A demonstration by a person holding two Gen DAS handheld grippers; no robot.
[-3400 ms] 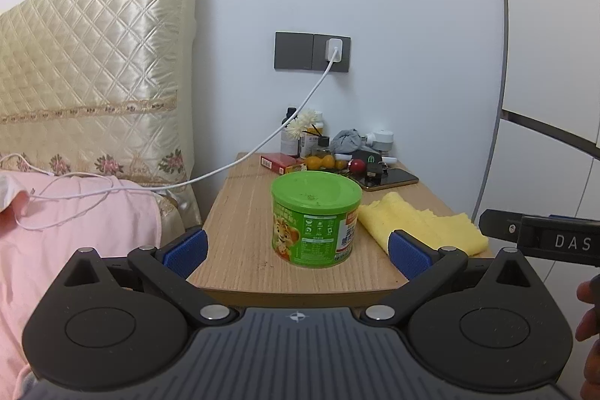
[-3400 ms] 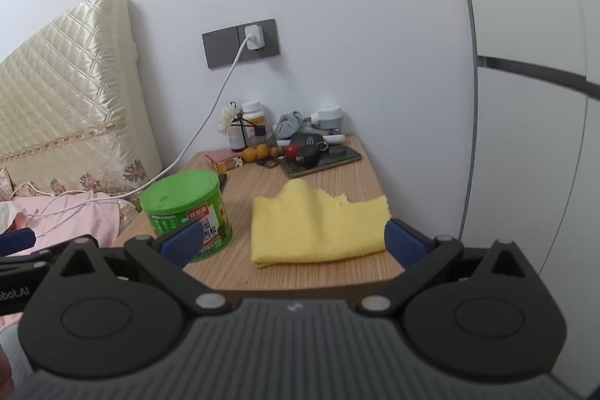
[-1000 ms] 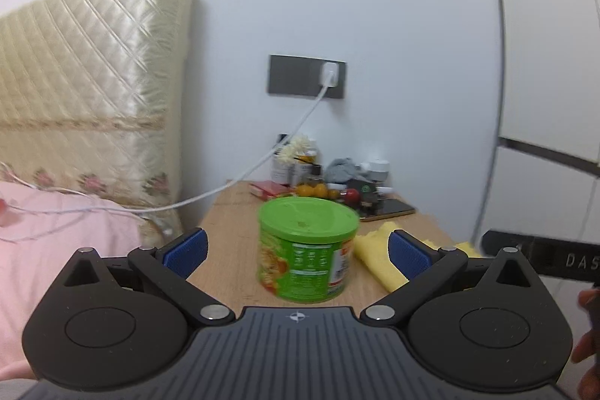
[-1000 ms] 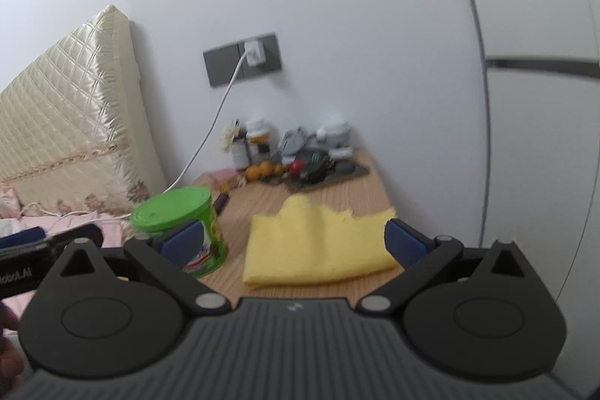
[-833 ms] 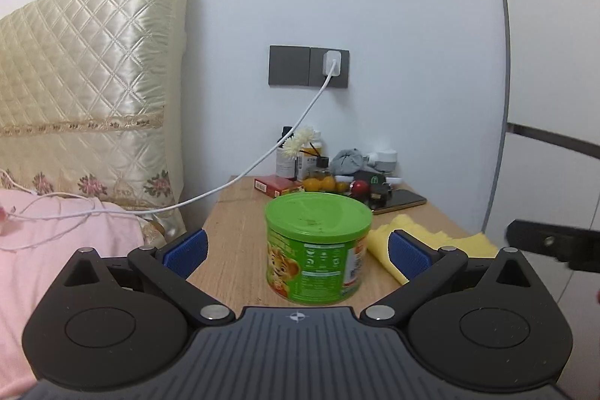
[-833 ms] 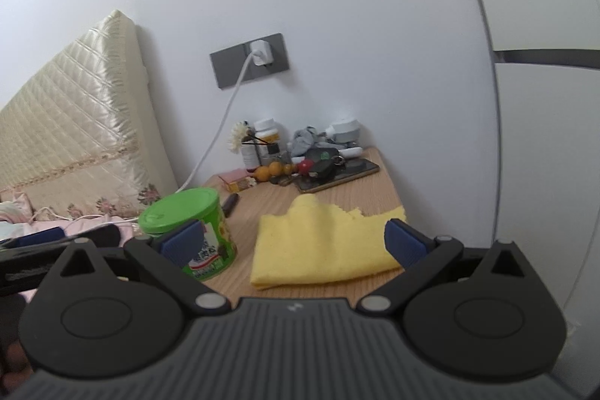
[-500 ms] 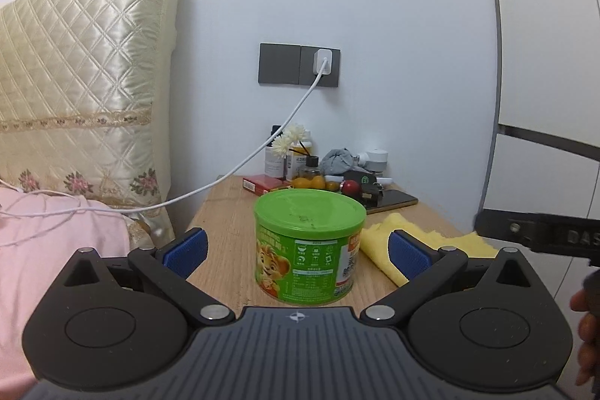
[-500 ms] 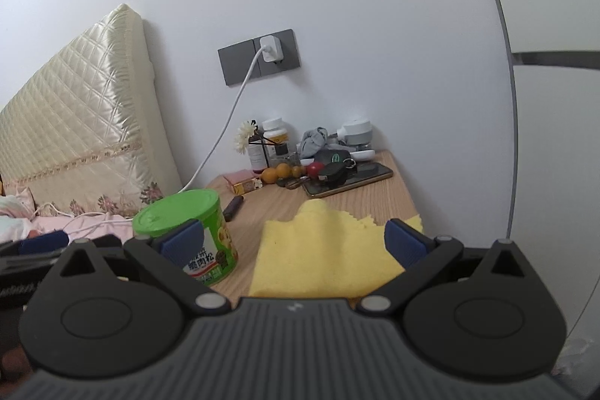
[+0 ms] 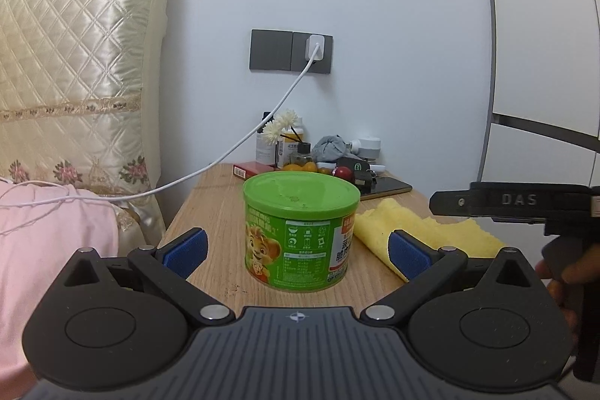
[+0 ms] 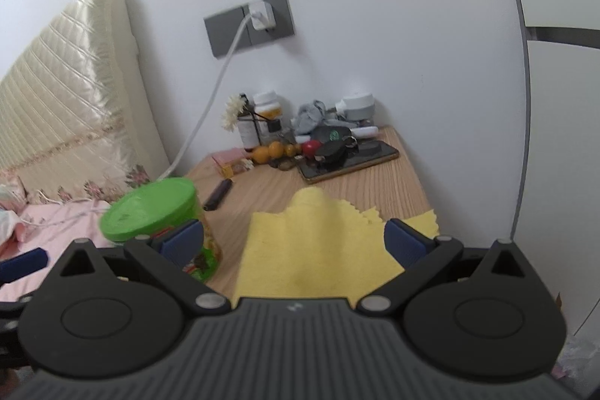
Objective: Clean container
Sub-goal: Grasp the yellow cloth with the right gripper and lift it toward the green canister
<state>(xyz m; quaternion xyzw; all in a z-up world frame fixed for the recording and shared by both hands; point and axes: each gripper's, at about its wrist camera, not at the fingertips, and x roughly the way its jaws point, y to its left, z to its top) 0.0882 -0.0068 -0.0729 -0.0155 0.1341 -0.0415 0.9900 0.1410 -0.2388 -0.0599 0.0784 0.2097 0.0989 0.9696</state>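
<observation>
Green can point(image 9: 300, 231) stands at table point(image 9: 221, 197) front edge, yellow cloth point(image 10: 318, 250) at its 3 o'clock; left gripper point(image 9: 298, 250) and right gripper point(image 10: 294, 240) both wide open, empty; can looks light, rigid, slick-labelled, so grip mid-wall.

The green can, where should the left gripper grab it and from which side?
Grip the green can around its side wall below the lid, coming in level from the front. It stands upright, centred between the open left gripper fingers, and its round sides probably suit a squeeze across the middle.
</observation>
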